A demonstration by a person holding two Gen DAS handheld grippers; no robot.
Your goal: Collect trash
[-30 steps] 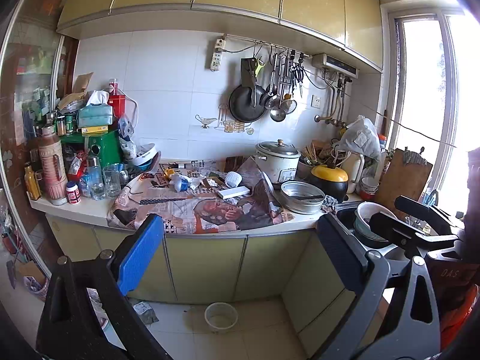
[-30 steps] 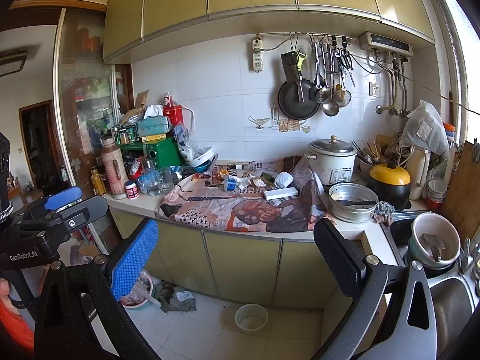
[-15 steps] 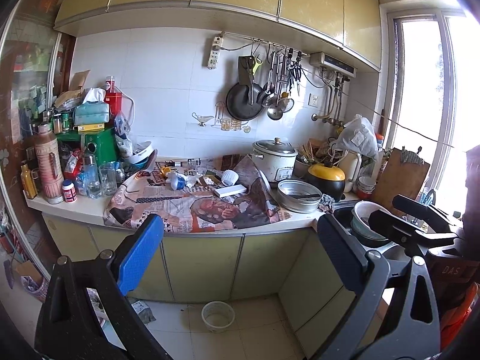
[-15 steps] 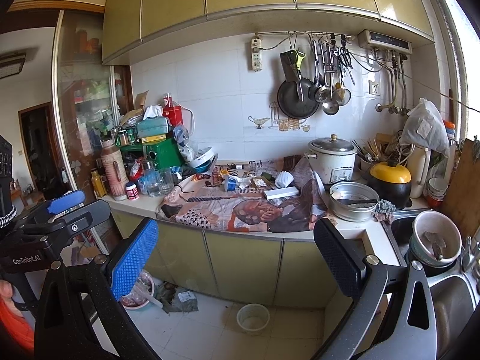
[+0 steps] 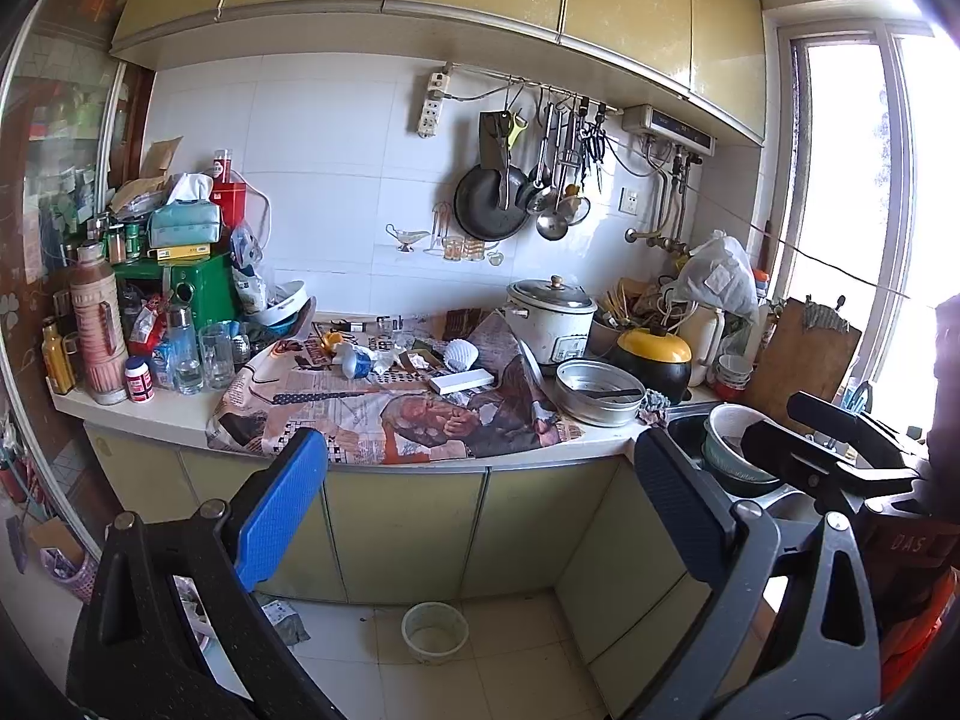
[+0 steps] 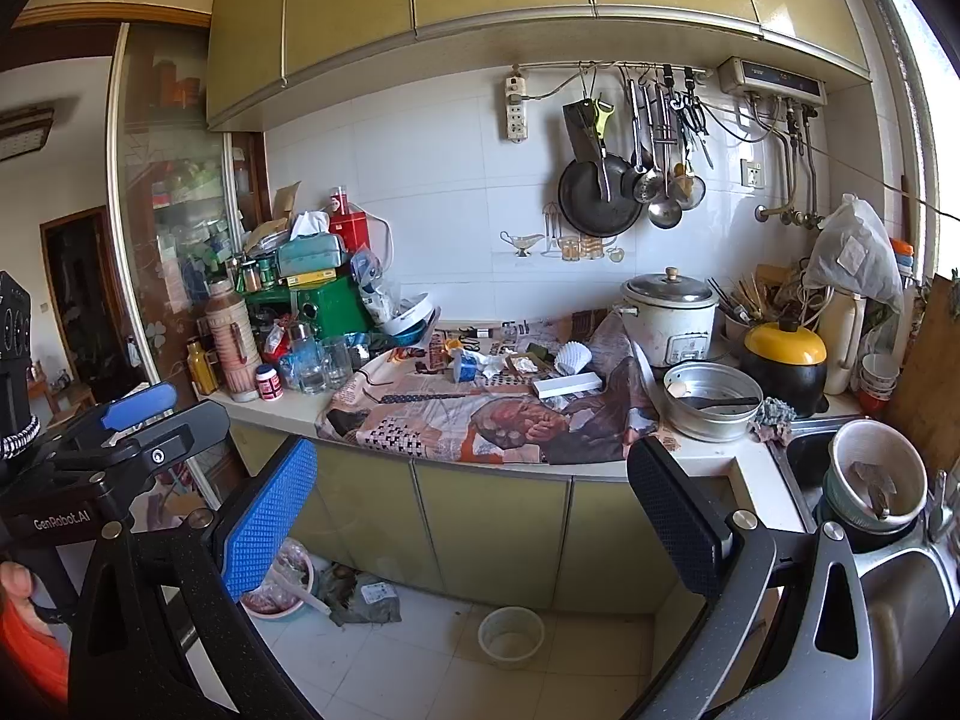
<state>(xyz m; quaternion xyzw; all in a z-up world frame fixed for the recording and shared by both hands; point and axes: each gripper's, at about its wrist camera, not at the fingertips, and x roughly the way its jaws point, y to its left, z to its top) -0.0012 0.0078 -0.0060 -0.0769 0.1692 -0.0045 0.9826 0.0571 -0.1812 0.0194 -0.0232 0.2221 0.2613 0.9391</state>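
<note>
Trash (image 5: 384, 357) lies scattered on the newspaper (image 5: 384, 414) mid-counter: crumpled wrappers, a blue cup (image 6: 463, 367), a white paper liner (image 6: 571, 357), a flat white box (image 6: 567, 384). More litter (image 6: 360, 591) sits on the floor by the cabinets. Left gripper (image 5: 480, 504) gapes wide, holding nothing; right gripper (image 6: 474, 507) likewise, both well short of the counter.

Each black, speckled gripper frame carries silver screws, triangular cut-outs, one blue dimpled pad (image 6: 264, 516) and one dark pad (image 6: 675, 519); white "GenRobot.AI" lettering (image 6: 61, 522) marks one.
</note>
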